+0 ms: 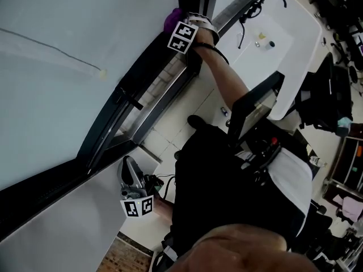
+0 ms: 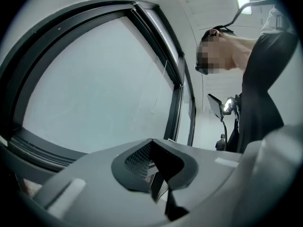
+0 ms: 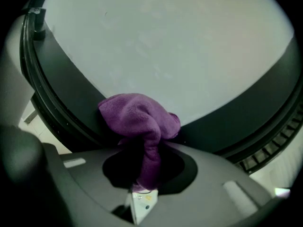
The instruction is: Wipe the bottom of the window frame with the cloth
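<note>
Two tools (image 1: 129, 171) (image 1: 180, 22), one cloth (image 3: 137, 122).

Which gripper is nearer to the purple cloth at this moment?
Right. The right gripper is clamped on the purple cloth, pressing it against the window frame. The left gripper is shut on nothing, well away by the person's leg.

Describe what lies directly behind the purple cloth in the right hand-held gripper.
Behind the purple cloth is the dark window frame, with pale glass above. The strip of frame directly behind the cloth is covered and cannot be seen.
</note>
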`<state>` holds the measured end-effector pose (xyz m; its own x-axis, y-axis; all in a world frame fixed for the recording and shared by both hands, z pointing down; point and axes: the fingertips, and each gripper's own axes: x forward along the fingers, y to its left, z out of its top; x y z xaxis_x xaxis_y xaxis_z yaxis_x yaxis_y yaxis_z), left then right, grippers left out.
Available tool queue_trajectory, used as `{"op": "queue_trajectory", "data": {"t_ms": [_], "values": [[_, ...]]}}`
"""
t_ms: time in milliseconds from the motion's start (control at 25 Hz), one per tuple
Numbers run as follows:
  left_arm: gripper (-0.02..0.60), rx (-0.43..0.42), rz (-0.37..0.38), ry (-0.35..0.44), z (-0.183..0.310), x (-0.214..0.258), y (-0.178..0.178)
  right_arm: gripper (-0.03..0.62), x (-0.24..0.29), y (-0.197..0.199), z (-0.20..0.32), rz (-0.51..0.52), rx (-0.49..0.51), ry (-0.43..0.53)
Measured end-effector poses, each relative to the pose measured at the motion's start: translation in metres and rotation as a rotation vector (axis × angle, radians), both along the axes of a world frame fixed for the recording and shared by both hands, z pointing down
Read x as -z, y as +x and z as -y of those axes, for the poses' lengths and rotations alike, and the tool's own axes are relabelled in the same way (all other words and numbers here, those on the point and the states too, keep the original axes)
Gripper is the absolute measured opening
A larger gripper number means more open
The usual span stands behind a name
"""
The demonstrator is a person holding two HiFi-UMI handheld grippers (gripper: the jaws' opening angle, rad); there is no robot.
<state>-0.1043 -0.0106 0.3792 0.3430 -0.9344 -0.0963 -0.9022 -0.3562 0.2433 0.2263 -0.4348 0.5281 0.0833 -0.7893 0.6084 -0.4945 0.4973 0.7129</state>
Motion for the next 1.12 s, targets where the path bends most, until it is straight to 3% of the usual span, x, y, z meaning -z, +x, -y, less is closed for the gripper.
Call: {"op": "queue_trajectory", "data": {"t_ms": [160,320,400,640,800,960,1120], "values": [[0.003,0.004,-0.011,0.002,0.0,-0.003,-0.005,0.061,-0.004,0.011,-0.012,-0.031,-0.002,-0.046],[0.003,0.011,-0.032,0.006,-0.011,-0.008,-0.017,0.061,-0.014,0.014,-0.071,-0.015,0.03,-0.166],[0.003,0.014,-0.04,0.011,-0.018,-0.009,-0.023,0.063,-0.018,-0.008,-0.117,0.135,0.1,-0.253],[0.003,-0.036,-0.043,0.025,-0.024,-0.002,-0.017,0.063,-0.032,-0.123,-0.275,0.835,0.373,-0.567],[0.003,-0.059,-0.031,0.027,-0.019,0.003,-0.018,0.063,0.001,-0.212,-0.359,1.288,0.55,-0.743],[0.003,0.034,-0.027,0.014,-0.034,0.008,-0.03,0.063,0.076,-0.27,-0.401,1.529,0.81,-0.804],[0.003,0.121,-0.034,-0.001,-0.041,0.006,-0.046,0.063,0.133,-0.298,-0.415,1.645,1.008,-0.804]]}}
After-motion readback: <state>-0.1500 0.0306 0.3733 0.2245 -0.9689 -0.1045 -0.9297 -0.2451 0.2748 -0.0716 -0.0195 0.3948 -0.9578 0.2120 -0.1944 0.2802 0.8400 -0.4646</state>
